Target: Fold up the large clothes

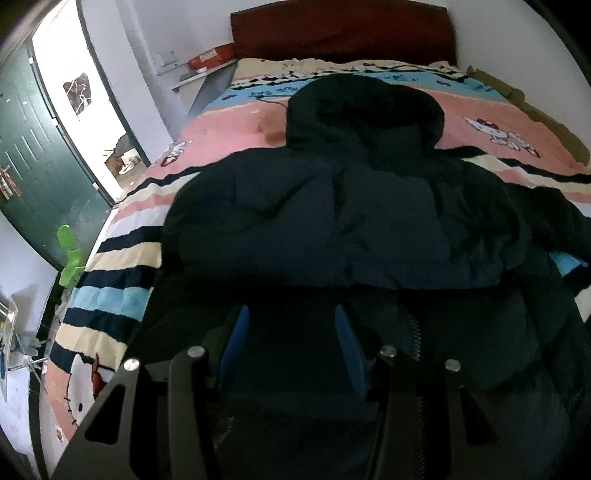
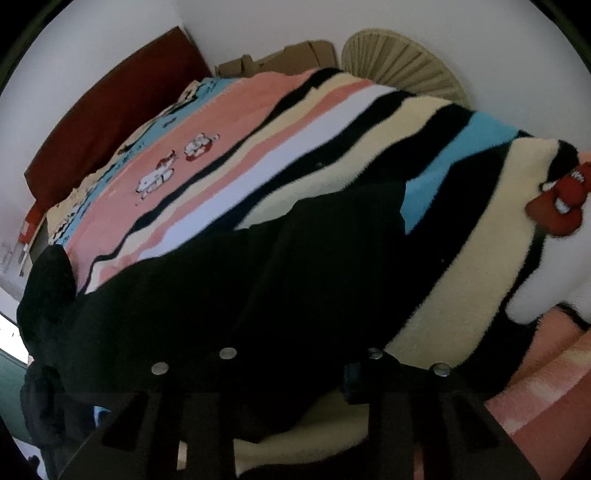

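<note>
In the left wrist view, the dark padded hooded jacket (image 1: 332,221) is spread on the striped cartoon blanket (image 1: 122,266); the left gripper (image 1: 291,332) is parted over its hem, which should be pinched squarely. In the right wrist view, the right gripper (image 2: 295,373) is buried in the jacket's sleeve (image 2: 295,266); its state cannot be told.

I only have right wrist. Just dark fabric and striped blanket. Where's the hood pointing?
Observer: Left wrist shows the black hooded jacket spread out, hood toward the red headboard.
Operator: Left tool open?
Observer: Yes, the left tool has its blue pads apart, over dark fabric at the jacket's near edge.
Operator: Anything off the bed's left side?
Observer: A green door standing open beside a bright doorway.
</note>
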Tool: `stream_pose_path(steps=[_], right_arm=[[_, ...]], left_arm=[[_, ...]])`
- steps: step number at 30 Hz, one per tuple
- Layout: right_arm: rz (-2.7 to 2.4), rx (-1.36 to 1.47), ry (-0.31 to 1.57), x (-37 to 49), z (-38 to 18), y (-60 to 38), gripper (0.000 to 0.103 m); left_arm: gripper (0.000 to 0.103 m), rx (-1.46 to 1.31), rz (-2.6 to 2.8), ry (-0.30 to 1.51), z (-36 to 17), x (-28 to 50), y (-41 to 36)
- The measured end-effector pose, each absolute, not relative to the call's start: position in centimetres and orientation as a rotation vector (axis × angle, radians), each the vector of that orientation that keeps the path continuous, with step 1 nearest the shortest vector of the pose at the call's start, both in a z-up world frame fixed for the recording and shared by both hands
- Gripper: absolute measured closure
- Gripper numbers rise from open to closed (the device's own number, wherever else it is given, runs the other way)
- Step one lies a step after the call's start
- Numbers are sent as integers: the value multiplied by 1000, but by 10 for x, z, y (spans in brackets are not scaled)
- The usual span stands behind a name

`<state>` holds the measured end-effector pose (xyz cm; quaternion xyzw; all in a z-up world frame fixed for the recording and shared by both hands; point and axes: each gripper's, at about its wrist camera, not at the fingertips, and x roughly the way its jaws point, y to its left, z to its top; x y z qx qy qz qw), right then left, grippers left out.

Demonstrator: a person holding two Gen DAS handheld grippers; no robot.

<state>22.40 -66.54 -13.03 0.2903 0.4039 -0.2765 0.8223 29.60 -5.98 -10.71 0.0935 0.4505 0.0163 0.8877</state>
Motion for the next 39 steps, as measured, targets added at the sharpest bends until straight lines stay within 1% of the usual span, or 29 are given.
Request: stream_pose_path(steps=[10,22,28,33,39], right_arm=[[-541,553,791,226,-83,-637,76],[-416,431,736,246,-12,-566,78],[-318,372,715,269,22,-509,78],[-205,324,680,297,59,-441,79],[-60,273,643,339,95,-354,79]], left_arm=[[56,164,27,915,-96,284,-42],[56,87,61,889,-79,259,4],[56,45,102,858,-67,249,40],[56,23,131,829,-58,242,71],[56,-2,164,826,-63,233,109]])
